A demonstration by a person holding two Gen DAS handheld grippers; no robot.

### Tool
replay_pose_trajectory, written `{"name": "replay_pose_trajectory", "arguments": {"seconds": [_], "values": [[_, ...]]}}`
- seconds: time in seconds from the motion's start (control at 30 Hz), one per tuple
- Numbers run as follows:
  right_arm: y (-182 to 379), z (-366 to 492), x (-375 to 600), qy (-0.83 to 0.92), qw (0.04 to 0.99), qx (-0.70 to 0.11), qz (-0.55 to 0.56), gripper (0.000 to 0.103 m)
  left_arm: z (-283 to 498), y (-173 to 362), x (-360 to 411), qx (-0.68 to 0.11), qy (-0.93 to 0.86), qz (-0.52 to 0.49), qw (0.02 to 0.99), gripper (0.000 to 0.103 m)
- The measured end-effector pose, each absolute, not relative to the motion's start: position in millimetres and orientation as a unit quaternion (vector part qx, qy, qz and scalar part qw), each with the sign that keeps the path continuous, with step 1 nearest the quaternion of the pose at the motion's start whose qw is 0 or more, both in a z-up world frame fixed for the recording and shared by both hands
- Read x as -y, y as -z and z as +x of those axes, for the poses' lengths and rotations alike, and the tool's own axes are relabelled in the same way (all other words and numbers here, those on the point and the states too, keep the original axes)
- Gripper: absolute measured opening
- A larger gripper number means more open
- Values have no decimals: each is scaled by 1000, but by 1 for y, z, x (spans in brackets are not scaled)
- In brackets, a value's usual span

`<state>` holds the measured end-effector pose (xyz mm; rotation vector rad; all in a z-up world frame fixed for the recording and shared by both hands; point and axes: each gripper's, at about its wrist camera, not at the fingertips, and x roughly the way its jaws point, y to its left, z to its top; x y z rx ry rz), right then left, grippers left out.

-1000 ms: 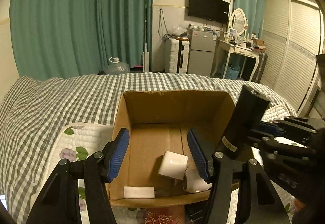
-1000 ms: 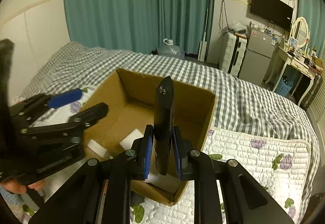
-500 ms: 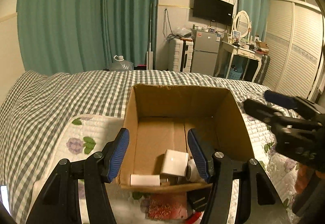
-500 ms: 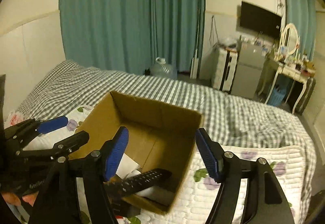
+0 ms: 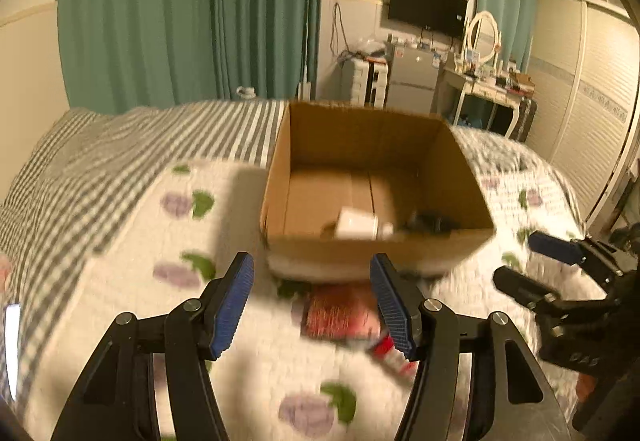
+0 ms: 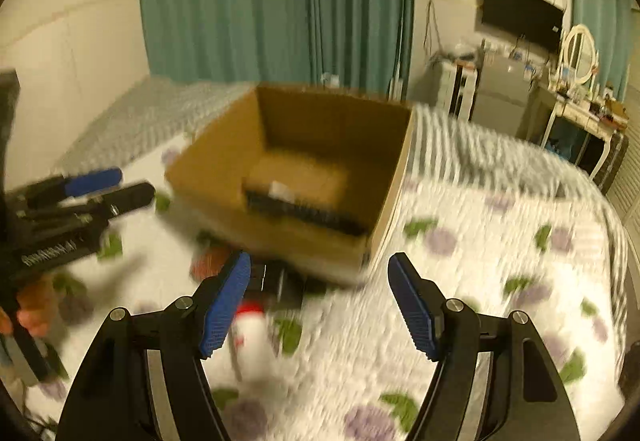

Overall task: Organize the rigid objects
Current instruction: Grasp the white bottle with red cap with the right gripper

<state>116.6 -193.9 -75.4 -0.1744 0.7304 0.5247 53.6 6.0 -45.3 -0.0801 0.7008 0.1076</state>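
Note:
An open cardboard box (image 5: 376, 245) stands on the bed; it also shows in the right wrist view (image 6: 224, 169). Inside lie a black remote (image 6: 304, 215), also in the left wrist view (image 5: 432, 221), and a white block (image 5: 356, 225). My left gripper (image 5: 312, 301) is open and empty, back from the box's near wall. My right gripper (image 6: 320, 301) is open and empty, near the box's front right corner. Loose things lie before the box: a red packet (image 5: 340, 311), a white bottle with a red cap (image 6: 250, 333) and a black item (image 6: 276, 281).
The bed has a white quilt with flower print (image 6: 460, 281) and a grey checked sheet (image 5: 140, 145) behind. Green curtains (image 5: 192, 13), a small fridge (image 5: 408, 81) and a dressing table (image 5: 492, 81) stand beyond. The view is blurred by motion.
My right gripper opened and let the black remote drop into the box. Both grippers have pulled back from the box toward the near side of the bed.

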Motion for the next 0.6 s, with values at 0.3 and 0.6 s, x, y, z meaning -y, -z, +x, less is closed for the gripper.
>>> {"name": "replay_pose_trajectory", "arguments": {"seconds": [0.3,0.6], "values": [[134,105,155,-284,870,-386,-119,71,24,90,0,-393,-51,-35,918,63],[174,118,131,-298,834,-445,-132,43,25,104,-4,-410,-70,-33,909,63]]}}
